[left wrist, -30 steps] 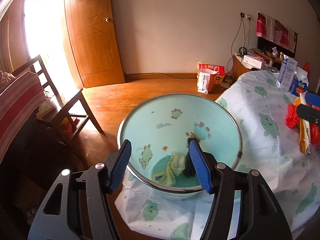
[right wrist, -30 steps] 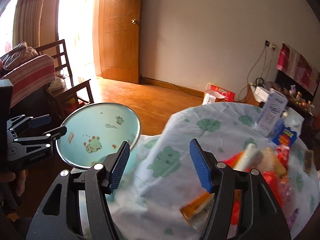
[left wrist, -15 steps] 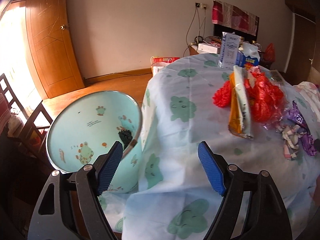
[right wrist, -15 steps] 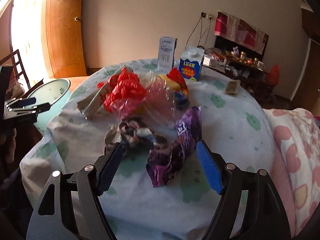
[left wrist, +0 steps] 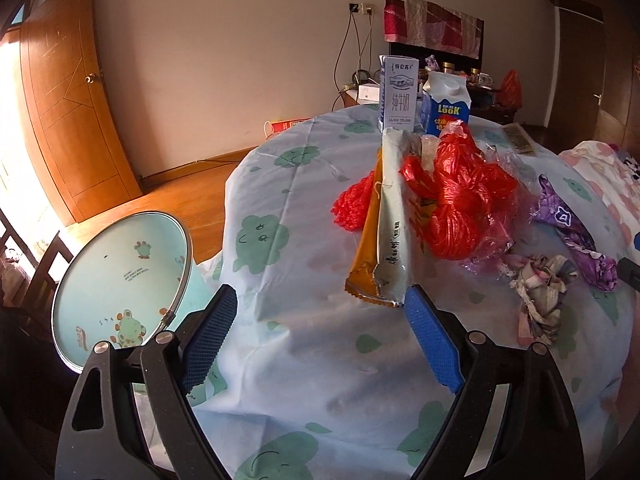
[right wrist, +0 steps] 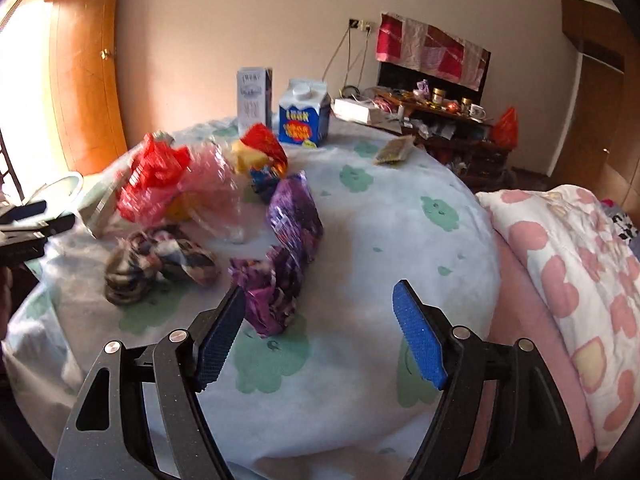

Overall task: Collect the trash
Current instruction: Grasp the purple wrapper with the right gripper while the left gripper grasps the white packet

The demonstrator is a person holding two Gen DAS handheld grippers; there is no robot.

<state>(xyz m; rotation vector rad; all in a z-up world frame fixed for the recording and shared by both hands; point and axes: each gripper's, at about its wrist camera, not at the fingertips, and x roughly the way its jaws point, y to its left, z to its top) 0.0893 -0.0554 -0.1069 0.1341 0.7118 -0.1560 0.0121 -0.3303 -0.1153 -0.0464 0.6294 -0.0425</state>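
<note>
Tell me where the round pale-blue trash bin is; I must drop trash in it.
In the left wrist view the round pale-blue trash bin stands on the floor, lower left, beside the cloth-covered table.

I see the wrappers (left wrist: 390,220) heaped mid-table (left wrist: 280,184), cartons (left wrist: 398,94) behind them, the bin (left wrist: 120,288) left of the table.

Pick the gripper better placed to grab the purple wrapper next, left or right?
Right. The right gripper is open with the purple wrapper just ahead of its left finger. The left gripper, also open, faces the long snack packet; the wrapper lies far to its right.
</note>
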